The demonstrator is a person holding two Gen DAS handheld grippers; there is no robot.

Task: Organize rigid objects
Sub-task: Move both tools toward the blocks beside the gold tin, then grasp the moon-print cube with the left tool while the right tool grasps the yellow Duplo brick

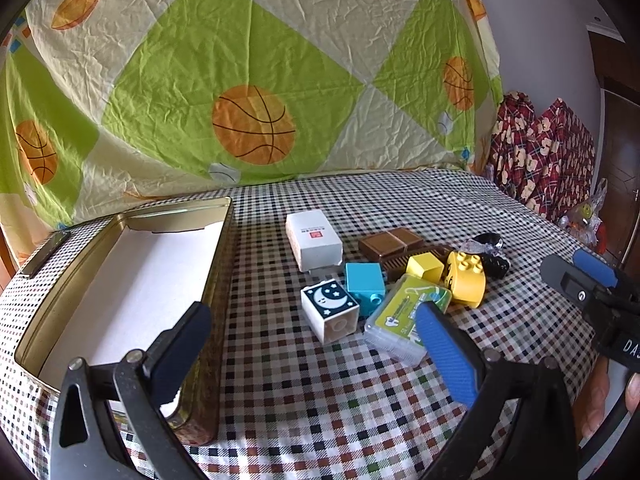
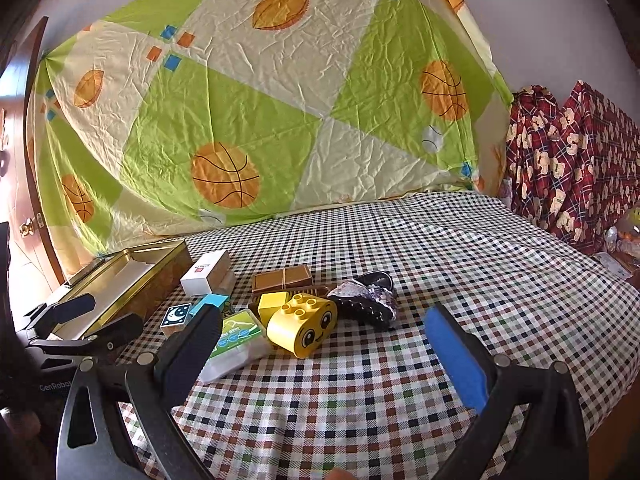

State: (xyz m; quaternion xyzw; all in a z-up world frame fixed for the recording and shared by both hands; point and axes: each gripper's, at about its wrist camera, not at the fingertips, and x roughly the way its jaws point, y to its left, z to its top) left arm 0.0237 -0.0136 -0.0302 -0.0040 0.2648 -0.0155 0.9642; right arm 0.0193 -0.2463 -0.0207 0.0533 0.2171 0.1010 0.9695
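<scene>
An open gold tin (image 1: 100, 280) with a white lining sits at the left on the checked cloth; it also shows in the right wrist view (image 2: 132, 276). To its right lies a cluster: a white box (image 1: 314, 245), a moon block (image 1: 329, 307), a blue block (image 1: 365, 282), a green floss case (image 1: 400, 320), a small yellow cube (image 1: 425, 266), a yellow face block (image 1: 466, 278) (image 2: 302, 326), a brown wooden piece (image 1: 390, 242) and a black hair clip (image 2: 370, 296). My left gripper (image 1: 316, 344) is open and empty just before the cluster. My right gripper (image 2: 324, 344) is open and empty.
A basketball-print sheet (image 1: 256, 80) hangs behind the table. Red plaid fabric (image 1: 544, 160) is bunched at the far right. The other gripper shows at the right edge of the left wrist view (image 1: 588, 280) and at the left edge of the right wrist view (image 2: 80, 324).
</scene>
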